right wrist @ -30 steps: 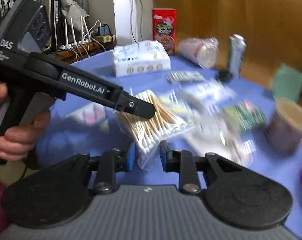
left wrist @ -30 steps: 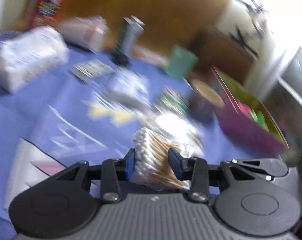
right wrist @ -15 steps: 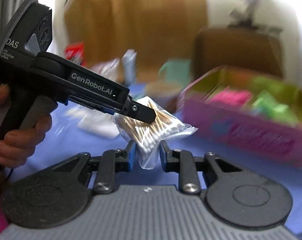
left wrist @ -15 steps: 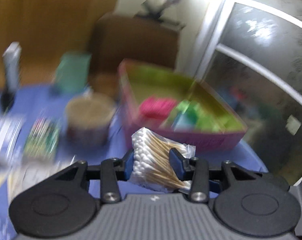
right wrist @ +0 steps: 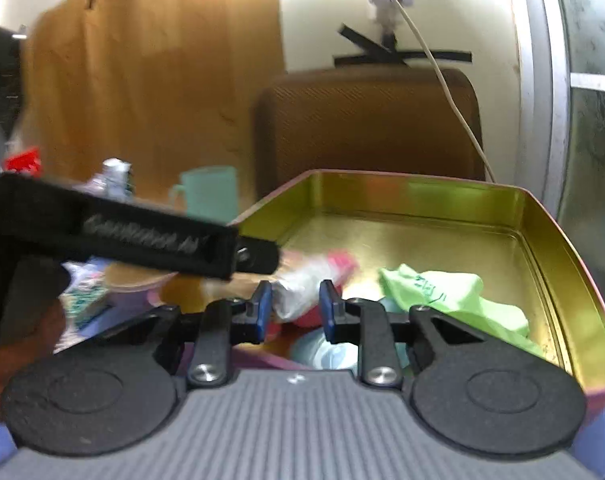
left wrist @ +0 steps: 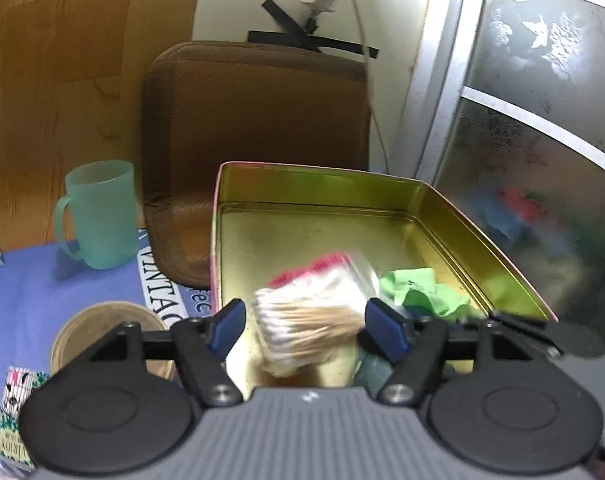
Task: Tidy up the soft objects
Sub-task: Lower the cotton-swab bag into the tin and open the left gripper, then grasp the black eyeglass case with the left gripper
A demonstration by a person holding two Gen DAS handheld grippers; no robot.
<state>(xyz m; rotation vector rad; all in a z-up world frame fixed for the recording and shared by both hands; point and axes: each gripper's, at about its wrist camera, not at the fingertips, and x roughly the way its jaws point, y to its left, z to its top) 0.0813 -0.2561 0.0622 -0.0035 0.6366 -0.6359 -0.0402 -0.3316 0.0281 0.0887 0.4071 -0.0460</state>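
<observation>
Both over tin [left wrist: 442, 216] | left gripper [left wrist: 304, 326] spread wide, swab bag [left wrist: 306, 320] blurred between, untouched | right gripper [right wrist: 292, 306] slightly parted, bag contact unclear

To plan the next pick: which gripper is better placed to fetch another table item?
Probably left. The left gripper is open; the right gripper seems shut on the bag of cotton swabs above the tin.

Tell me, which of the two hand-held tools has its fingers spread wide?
The left tool, over the gold-lined metal tin: its blue-padded fingers stand wide, clear of the plastic bag of cotton swabs between them. On the right tool they sit close together.
</observation>
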